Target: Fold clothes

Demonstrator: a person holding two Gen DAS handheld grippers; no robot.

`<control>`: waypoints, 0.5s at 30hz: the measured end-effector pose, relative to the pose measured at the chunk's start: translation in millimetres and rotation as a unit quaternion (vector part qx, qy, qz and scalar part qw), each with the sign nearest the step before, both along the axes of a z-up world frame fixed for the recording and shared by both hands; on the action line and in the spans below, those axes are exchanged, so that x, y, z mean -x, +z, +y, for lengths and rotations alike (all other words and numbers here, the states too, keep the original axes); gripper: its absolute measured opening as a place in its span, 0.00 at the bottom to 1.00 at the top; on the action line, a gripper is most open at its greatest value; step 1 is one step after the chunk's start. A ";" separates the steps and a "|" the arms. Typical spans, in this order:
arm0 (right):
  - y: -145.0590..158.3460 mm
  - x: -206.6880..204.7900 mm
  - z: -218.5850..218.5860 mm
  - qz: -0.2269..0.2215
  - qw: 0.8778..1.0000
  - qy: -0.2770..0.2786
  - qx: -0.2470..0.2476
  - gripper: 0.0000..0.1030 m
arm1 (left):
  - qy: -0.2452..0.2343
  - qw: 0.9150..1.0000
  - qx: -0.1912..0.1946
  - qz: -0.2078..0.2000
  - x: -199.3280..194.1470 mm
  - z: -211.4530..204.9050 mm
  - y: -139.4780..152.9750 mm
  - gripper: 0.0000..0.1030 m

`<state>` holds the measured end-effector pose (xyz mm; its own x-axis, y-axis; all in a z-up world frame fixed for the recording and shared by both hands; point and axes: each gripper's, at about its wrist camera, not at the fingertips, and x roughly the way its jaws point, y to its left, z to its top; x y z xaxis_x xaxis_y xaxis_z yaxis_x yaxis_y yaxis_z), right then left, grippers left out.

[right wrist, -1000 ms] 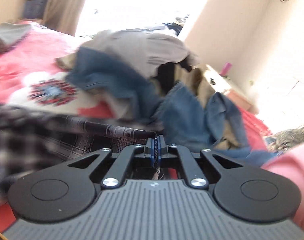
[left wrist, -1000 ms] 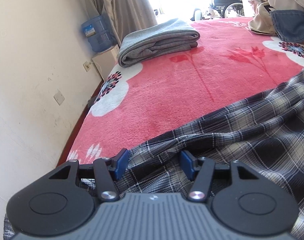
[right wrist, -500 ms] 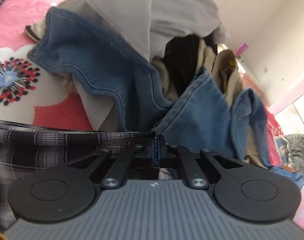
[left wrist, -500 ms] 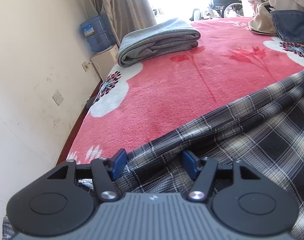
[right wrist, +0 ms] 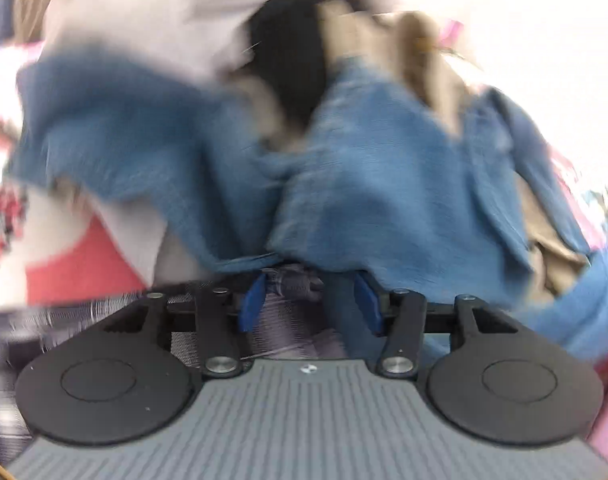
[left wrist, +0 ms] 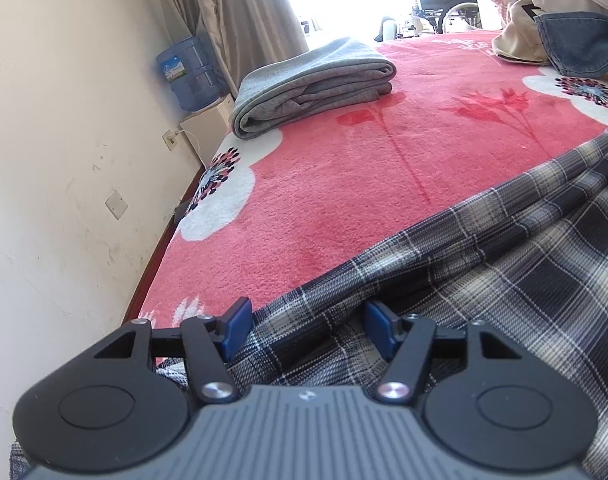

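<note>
A dark plaid shirt (left wrist: 484, 276) lies spread over the near part of the red flowered bed cover (left wrist: 384, 152). My left gripper (left wrist: 308, 330) stands open over the shirt's near edge, and a ridge of plaid cloth lies between its blue pads (left wrist: 235, 328) without being pinched. In the blurred right wrist view my right gripper (right wrist: 310, 304) has its jaws opening, with plaid cloth (right wrist: 291, 312) loose between the blue pads, right at the foot of a heap of blue denim (right wrist: 384, 184) and other clothes.
A folded grey garment (left wrist: 312, 84) lies at the far left of the bed. A pile of beige and denim clothes (left wrist: 560, 32) sits at the far right. A wall (left wrist: 63, 140) runs along the left, with a water bottle (left wrist: 187, 74) beside the curtain.
My right gripper was shut on the plaid cloth and has now opened, after moving down toward the denim heap. The plaid shirt's edge has pulled straighter. The left gripper has stayed in place.
</note>
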<state>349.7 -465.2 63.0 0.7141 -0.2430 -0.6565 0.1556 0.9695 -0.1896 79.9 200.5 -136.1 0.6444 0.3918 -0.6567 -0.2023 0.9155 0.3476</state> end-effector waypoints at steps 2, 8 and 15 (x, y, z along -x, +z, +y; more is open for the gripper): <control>18.0 20.5 -8.6 -0.039 0.998 -0.030 -0.025 0.48 | 0.002 1.000 0.000 -0.005 -1.1 -0.2 0.8 0.62; 52.2 79.0 72.5 -0.068 0.983 0.145 -0.091 0.47 | 0.015 1.000 0.011 -0.021 -0.1 3.9 5.8 0.62; 6.3 109.3 271.2 0.075 0.851 0.512 -0.093 0.30 | 0.050 0.998 0.025 -0.030 2.4 15.3 9.8 0.62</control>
